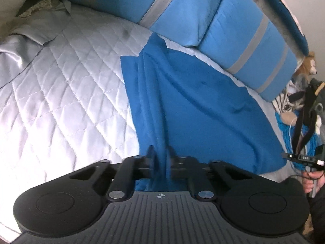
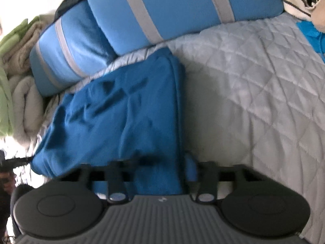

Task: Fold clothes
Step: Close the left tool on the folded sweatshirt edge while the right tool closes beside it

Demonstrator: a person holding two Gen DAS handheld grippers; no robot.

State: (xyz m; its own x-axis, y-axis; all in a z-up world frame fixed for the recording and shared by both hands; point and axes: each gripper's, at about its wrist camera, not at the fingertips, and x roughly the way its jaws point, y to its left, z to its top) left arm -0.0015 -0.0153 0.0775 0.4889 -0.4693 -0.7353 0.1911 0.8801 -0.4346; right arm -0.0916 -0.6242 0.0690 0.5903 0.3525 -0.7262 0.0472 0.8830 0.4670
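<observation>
Your left gripper [image 1: 161,156] is pinched nearly closed on a bunched fold of the one blue garment [image 1: 182,101], cloth gathered between its fingers. Your right gripper [image 2: 162,162] is blurred; its fingers stand close together with the garment's [image 2: 121,111] near edge between them, so it appears clamped on the cloth. That garment lies spread on the grey quilted bedspread [image 1: 61,81], its far end just beside two blue pillows [image 1: 172,6] with grey stripes. At the left view's right edge, one hand [image 1: 312,180] holds the other gripper's handle. One plush toy [image 1: 308,65] sits beyond the pillows.
</observation>
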